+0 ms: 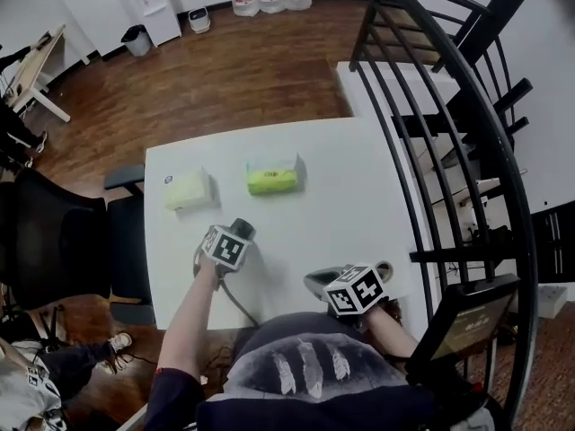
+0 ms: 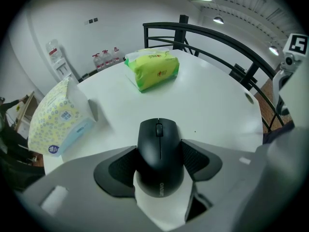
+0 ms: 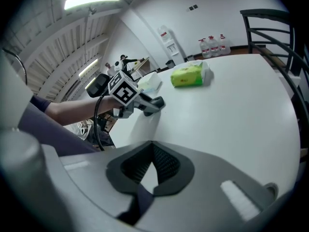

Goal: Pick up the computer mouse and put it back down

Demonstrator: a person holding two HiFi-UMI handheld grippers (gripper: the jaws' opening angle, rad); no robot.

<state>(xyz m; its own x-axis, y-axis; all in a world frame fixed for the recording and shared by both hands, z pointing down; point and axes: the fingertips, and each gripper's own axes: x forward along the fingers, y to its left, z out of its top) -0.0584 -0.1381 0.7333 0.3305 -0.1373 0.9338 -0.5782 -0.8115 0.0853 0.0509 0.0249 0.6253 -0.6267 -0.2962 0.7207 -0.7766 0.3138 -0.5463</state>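
Head view: left claw [image 1: 241, 232] tipped steeply down at counter [image 1: 359, 196], right claw [image 1: 319, 284] sat back near the body
Left gripper view: clenched on flanks of computer mouse [image 2: 159, 156], long axis ran straight along the claw, mouse apparently resting on counter
Right gripper view: pinched together, empty

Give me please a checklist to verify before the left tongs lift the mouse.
1. The mouse sits centred between the left tongs: ok.
2. The pads touch both sides of the mouse: ok, as far as the left gripper view shows.
3. The green pack and the pale pack stand apart from the mouse: ok.
4. The right tongs are shut, empty and away from the mouse: ok.
5. The grip is firm enough to lift: cannot tell.
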